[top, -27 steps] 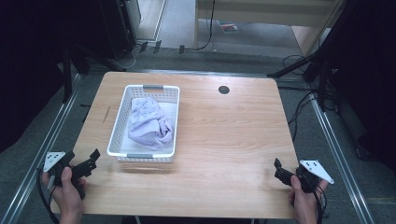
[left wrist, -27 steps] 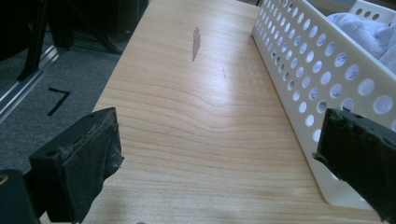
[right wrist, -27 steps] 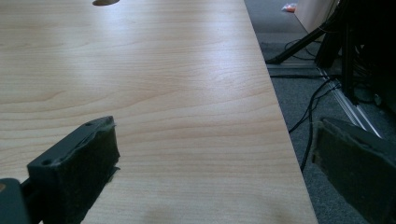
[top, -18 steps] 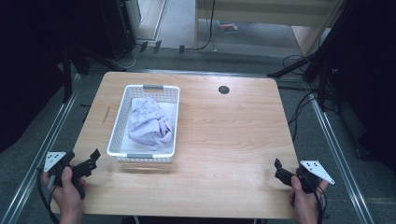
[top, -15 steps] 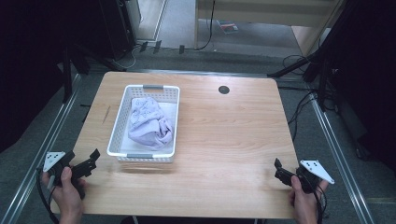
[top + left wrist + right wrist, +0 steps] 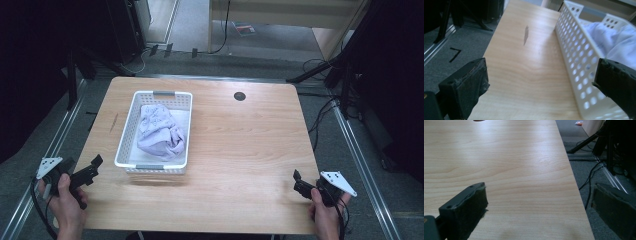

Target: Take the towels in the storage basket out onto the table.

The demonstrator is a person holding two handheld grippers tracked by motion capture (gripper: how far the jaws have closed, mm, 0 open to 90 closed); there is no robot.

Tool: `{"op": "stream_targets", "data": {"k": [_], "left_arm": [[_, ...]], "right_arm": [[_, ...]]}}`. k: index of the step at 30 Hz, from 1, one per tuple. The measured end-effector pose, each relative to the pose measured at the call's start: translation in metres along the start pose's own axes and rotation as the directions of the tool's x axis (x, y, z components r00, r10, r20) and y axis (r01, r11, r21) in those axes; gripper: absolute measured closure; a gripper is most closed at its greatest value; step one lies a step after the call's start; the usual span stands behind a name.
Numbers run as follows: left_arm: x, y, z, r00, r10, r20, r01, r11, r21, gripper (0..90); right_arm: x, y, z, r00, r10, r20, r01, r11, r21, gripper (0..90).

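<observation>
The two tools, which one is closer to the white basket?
The left tool, at the table's near left edge just beside the basket; the right tool sits far across the table.

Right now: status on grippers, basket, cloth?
Left gripper open, beside the basket. Right gripper open, at the table's right edge. Cloth bunched inside the basket. Nothing in the way.

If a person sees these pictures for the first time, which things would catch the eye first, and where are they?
The eye goes first to the white perforated basket on the left half of the wooden table, with a crumpled pale lilac cloth lying inside it. Next come the two hand-held grippers at the near corners: the left gripper close to the basket's near left corner, and the right gripper over bare wood, both with jaws wide apart and holding nothing.
</observation>
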State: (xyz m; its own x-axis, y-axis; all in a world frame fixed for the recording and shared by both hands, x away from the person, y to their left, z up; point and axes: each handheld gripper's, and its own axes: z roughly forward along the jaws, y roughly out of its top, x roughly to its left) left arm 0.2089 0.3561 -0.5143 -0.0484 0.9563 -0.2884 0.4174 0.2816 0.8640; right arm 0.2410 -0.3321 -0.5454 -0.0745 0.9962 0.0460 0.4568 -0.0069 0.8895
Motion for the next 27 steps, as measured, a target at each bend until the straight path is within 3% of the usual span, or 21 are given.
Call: {"op": "stream_targets", "data": {"k": [7, 12, 17, 20, 27], "left_arm": [[-0.027, 0.036, -0.002, 0.9976, 0.064, 0.028, -0.065, 0.9979, 0.011, 0.0], [-0.049, 0.060, 0.010, 0.9921, 0.113, 0.055, -0.116, 0.9918, 0.054, 0.0], [-0.064, 0.070, 0.022, 0.9865, 0.139, 0.087, -0.147, 0.9843, 0.097, 0.0], [-0.077, 0.075, 0.032, 0.9822, 0.156, 0.106, -0.169, 0.9758, 0.138, 0.0], [-0.103, 0.084, 0.056, 0.9680, 0.211, 0.137, -0.239, 0.9405, 0.242, 0.0]], "right_arm": [[0.001, 0.000, 0.001, 1.0000, 0.000, -0.005, 0.000, 1.000, 0.006, 0.9], [0.001, 0.000, 0.001, 1.0000, 0.002, -0.007, -0.002, 1.000, 0.006, 0.9], [0.000, 0.000, 0.001, 1.0000, 0.003, -0.005, -0.003, 1.000, 0.008, 0.9], [0.000, 0.000, 0.001, 1.0000, 0.004, -0.005, -0.004, 1.000, 0.009, 0.9], [0.000, 0.000, 0.001, 1.0000, 0.005, -0.006, -0.005, 1.000, 0.011, 0.9]]}}
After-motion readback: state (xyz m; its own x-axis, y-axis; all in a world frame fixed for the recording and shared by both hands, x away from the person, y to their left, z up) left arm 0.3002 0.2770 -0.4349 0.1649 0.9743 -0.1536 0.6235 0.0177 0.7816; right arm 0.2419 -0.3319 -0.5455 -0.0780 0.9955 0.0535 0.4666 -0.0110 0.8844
